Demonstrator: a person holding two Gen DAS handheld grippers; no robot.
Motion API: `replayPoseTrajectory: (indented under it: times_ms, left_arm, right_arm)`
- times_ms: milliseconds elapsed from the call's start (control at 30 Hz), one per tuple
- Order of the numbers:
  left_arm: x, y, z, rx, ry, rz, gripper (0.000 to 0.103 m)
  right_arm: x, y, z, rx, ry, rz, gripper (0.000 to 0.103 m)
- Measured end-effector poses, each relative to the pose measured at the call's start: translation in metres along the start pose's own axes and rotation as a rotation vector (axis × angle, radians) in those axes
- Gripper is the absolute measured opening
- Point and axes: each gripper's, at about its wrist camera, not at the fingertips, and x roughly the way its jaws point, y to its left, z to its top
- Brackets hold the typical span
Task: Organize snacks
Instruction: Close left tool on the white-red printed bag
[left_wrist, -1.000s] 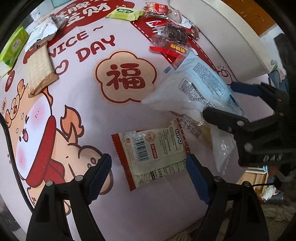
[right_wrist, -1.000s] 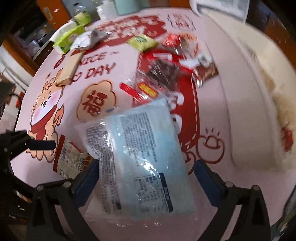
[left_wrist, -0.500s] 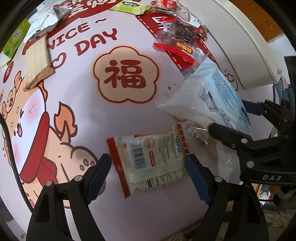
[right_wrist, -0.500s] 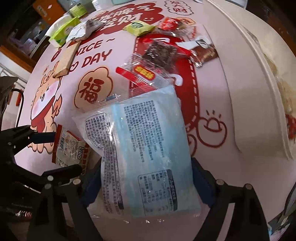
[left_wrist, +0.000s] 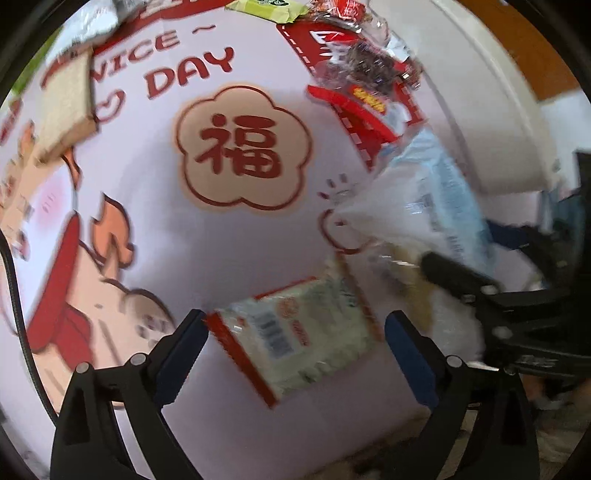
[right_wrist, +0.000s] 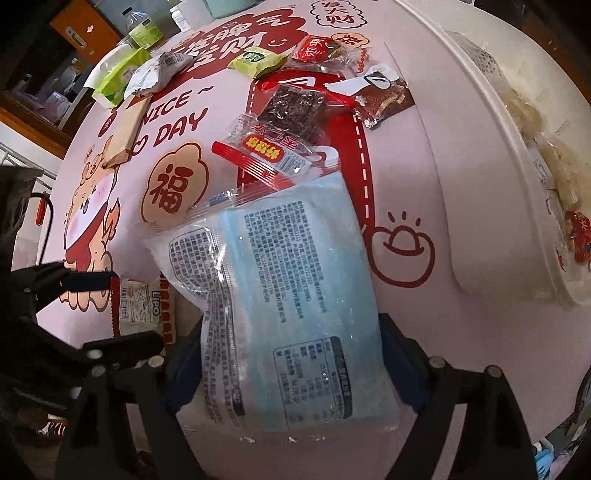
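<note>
My right gripper is shut on a large pale blue snack bag, held above the pink table; the bag also shows in the left wrist view. My left gripper is open, its jaws on either side of a red-edged Lipo biscuit pack lying near the table's front edge; the pack also shows in the right wrist view. The right gripper sits just right of the left one.
A white tray holding snacks lies at the right. A clear red-labelled pack, a brown packet, a green packet, a tan cracker pack and a tissue pack lie further back.
My right gripper has closed on the blue bag and shifted it right and closer. My left gripper has moved forward around the Lipo pack, which now sits between its jaws.
</note>
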Motion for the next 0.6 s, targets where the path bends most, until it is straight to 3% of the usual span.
replayPoseTrajectory:
  times_ms: [100, 233, 333, 600]
  left_arm:
    - [-0.003, 0.008, 0.001, -0.062, -0.004, -0.061, 0.096]
    - [-0.003, 0.016, 0.003, -0.132, 0.004, -0.051, 0.096]
    - [0.002, 0.013, 0.003, -0.154, 0.013, 0.001, 0.096]
    - [0.004, 0.015, -0.001, -0.229, 0.027, 0.009, 0.096]
  right_arm:
    - [0.000, 0.001, 0.000, -0.008, -0.007, 0.003, 0.085]
    - [-0.001, 0.000, -0.002, -0.013, -0.014, 0.005, 0.085]
    - [-0.002, -0.001, -0.002, -0.016, -0.018, 0.007, 0.085]
    - [-0.004, -0.004, -0.005, -0.017, -0.044, 0.025, 0.082]
